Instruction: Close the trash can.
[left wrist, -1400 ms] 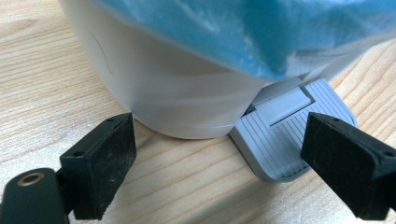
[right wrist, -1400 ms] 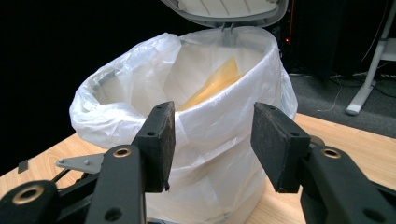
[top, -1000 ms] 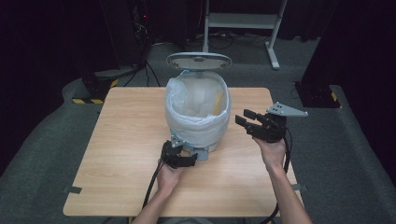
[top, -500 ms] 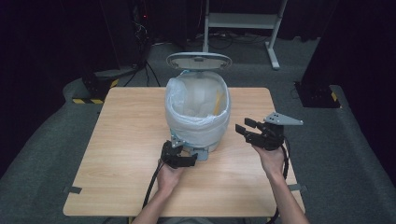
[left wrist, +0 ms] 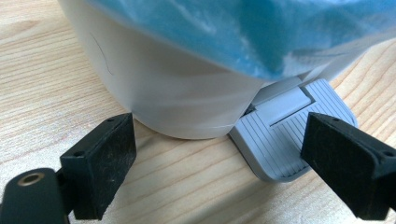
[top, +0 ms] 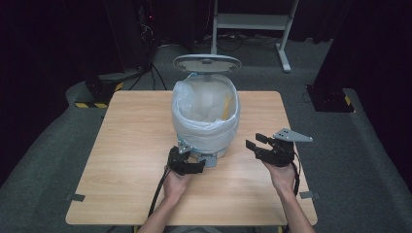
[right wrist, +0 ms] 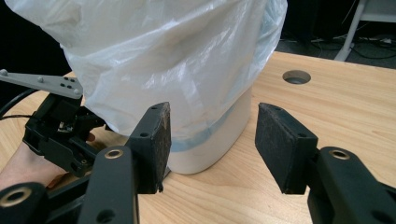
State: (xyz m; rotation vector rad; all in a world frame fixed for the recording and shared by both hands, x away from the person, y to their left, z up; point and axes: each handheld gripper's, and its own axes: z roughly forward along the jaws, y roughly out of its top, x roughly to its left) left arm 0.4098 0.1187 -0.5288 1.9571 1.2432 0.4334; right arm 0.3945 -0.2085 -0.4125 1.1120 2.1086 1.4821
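A small white plastic pedal bin (top: 206,131) stands upright near the middle of the light wooden surface (top: 121,145). Its grey oval lid (top: 207,63) is tipped up at the back, so the top is open. A thin translucent bag liner (top: 201,104) is folded over the rim. A grey ribbed foot pedal (left wrist: 285,135) juts from the base on the person's side.

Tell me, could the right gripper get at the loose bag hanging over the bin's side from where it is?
Probably yes. The right gripper stands open beside the bin, its jaws just opening with nothing between them, and the bag hangs right ahead with bare table in between.
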